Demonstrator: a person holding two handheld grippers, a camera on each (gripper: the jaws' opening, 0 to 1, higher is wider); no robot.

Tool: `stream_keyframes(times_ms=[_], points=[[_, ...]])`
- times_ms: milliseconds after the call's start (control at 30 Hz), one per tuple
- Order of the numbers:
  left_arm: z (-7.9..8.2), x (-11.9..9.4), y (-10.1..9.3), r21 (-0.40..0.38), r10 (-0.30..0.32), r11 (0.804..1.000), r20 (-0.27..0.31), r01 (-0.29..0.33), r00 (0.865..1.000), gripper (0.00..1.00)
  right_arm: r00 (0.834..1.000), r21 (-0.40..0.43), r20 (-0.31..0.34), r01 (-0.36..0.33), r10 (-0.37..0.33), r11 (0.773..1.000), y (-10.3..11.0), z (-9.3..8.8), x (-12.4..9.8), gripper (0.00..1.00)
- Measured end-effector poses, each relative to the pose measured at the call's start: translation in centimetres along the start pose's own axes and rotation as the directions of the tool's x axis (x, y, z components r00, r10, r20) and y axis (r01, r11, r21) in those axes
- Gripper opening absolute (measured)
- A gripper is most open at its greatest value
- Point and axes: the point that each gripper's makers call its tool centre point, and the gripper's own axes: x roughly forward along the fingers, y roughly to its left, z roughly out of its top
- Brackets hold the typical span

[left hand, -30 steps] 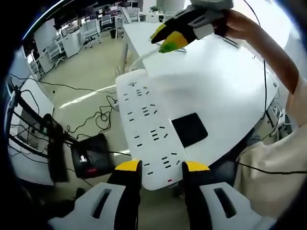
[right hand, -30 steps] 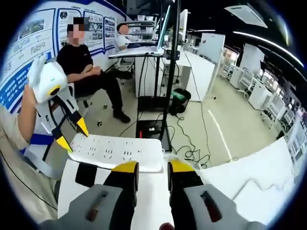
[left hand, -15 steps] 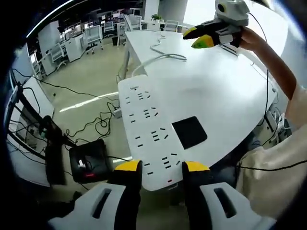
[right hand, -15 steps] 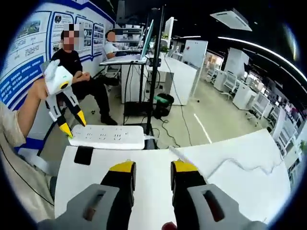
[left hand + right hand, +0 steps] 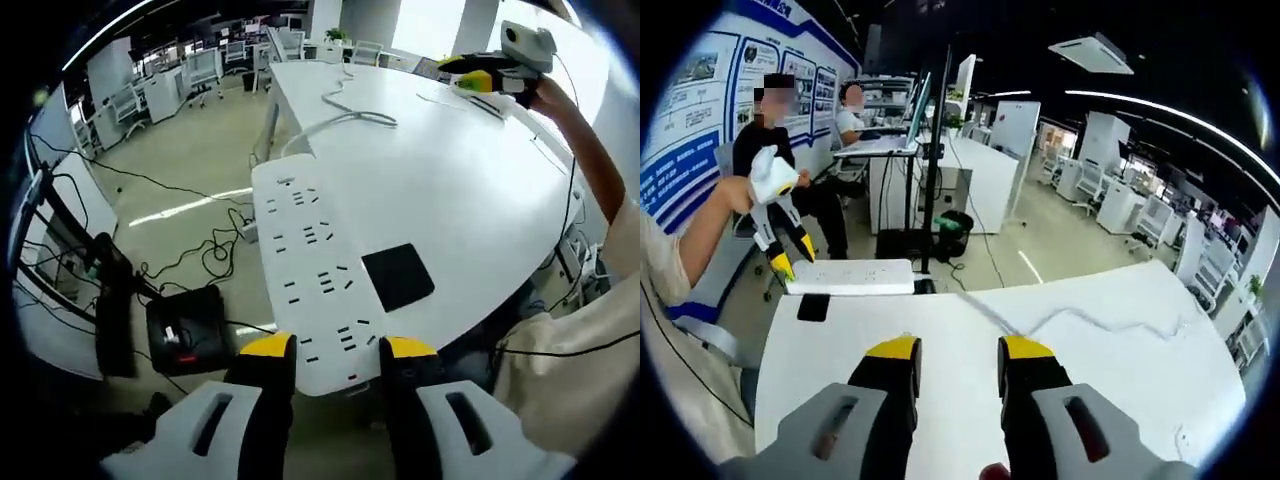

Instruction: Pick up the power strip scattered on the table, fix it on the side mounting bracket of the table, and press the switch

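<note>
The white power strip (image 5: 310, 270) lies along the table's edge, sockets up, and overhangs the floor side. My left gripper (image 5: 338, 348) is shut on its near end, with a yellow-tipped jaw on each long side. The strip's white cable (image 5: 345, 115) trails across the white table (image 5: 470, 190). In the right gripper view the power strip (image 5: 852, 277) is small at the far table edge, with the left gripper (image 5: 783, 262) on its end. My right gripper (image 5: 958, 350) hovers open over the bare tabletop, far from the strip, and the right gripper (image 5: 478, 76) appears at the table's far side, held in a hand.
A flat black pad (image 5: 398, 277) lies on the table beside the strip. Below the table edge are tangled cables (image 5: 205, 245) and a black box (image 5: 185, 328) on the floor. Two seated people (image 5: 780, 130) and a pole stand (image 5: 932, 160) lie beyond the strip.
The right gripper has drawn back from the strip's far end, across the table and away from it. The left gripper and the strip have stayed put.
</note>
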Motion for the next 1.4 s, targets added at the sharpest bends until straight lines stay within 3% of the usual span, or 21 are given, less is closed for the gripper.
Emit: stream_keyframes(times_ms=[400,733,967,1100,1200,1300,1400], points=[[-0.1,0.0,0.1,-0.02,0.021,1.0,0.007,-0.021,1.0,0.38,0.991,0.02,0.066,0.117,-0.118,0.993,-2.0,-2.1,-7.4,0.28],[-0.1,-0.2,0.0,-0.026,0.025,0.999,0.041,-0.024,0.999,0.35,0.969,0.091,0.125,0.203,-0.213,0.975,-3.6,-4.1,-12.0,0.3],[0.3,-0.1,-0.2,0.002,0.042,0.999,0.089,-0.042,0.995,0.35,0.941,0.135,0.172,0.27,-0.291,0.953,-4.3,-5.8,-15.6,0.31],[0.9,0.2,-0.8,0.025,0.036,0.999,0.108,-0.039,0.994,0.37,0.924,0.171,0.179,0.309,-0.338,0.936,-4.8,-7.6,-17.9,0.32],[1.5,0.7,-1.8,0.029,-0.004,1.0,0.127,0.001,0.992,0.38,0.91,0.179,0.179,0.343,-0.373,0.922,-5.0,-8.7,-19.4,0.33],[2.1,0.9,-1.9,0.044,0.007,0.999,0.143,-0.014,0.99,0.39,0.901,0.195,0.167,0.367,-0.4,0.909,-5.3,-10.0,-20.7,0.33],[4.0,0.7,-1.9,0.047,0.021,0.998,0.236,-0.033,0.971,0.44,0.888,0.217,0.162,0.392,-0.429,0.894,-5.4,-11.2,-21.9,0.33]])
